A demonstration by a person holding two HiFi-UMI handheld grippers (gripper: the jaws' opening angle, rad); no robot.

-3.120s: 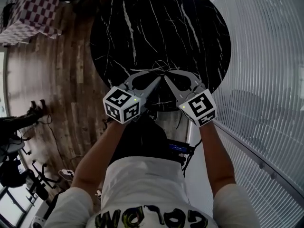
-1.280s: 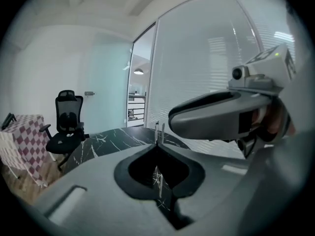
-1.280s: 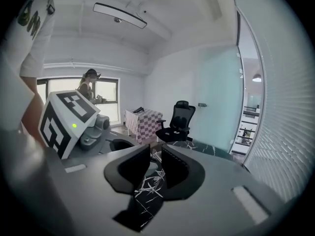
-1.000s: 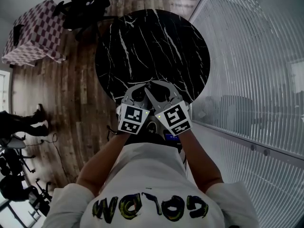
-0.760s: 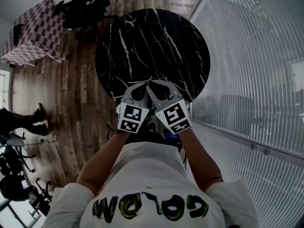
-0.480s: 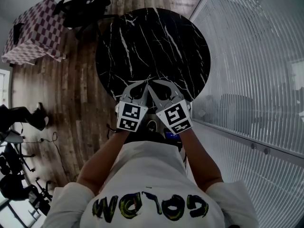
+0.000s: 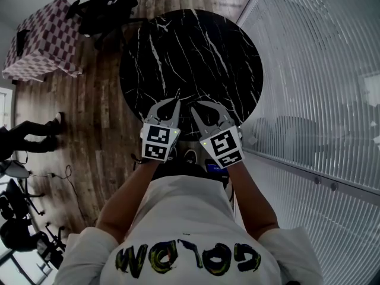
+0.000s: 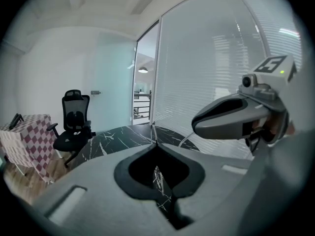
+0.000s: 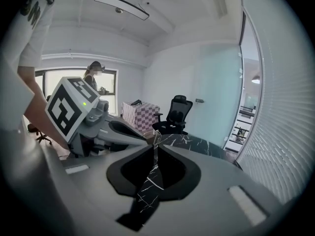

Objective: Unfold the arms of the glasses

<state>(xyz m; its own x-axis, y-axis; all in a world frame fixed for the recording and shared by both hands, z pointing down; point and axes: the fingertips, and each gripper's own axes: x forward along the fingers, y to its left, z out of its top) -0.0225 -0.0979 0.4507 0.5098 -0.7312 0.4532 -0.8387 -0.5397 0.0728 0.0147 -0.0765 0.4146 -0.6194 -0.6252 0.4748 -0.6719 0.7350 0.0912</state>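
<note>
The glasses are thin wire and hard to make out. In the left gripper view a pale wire piece (image 8: 152,131) stands up from the tips of my left gripper (image 8: 153,142), which is shut on it. My right gripper (image 9: 156,144) has just been closing, and its tips now pinch a small pale piece of the glasses (image 9: 157,133). In the head view, the left gripper (image 7: 176,101) and right gripper (image 7: 193,107) are held side by side over the near edge of the round black marble table (image 7: 196,46). The frame between them does not show there.
A black office chair (image 7: 107,8) and a table with a checkered cloth (image 7: 41,37) stand beyond the marble table on the wood floor. A glass wall with blinds (image 7: 320,70) runs along the right. A person's legs (image 7: 32,129) are at the far left.
The two grippers, crossed close together a second ago, have drawn apart sideways. The left one went left and the right one went right. The legs at the far left have shifted.
</note>
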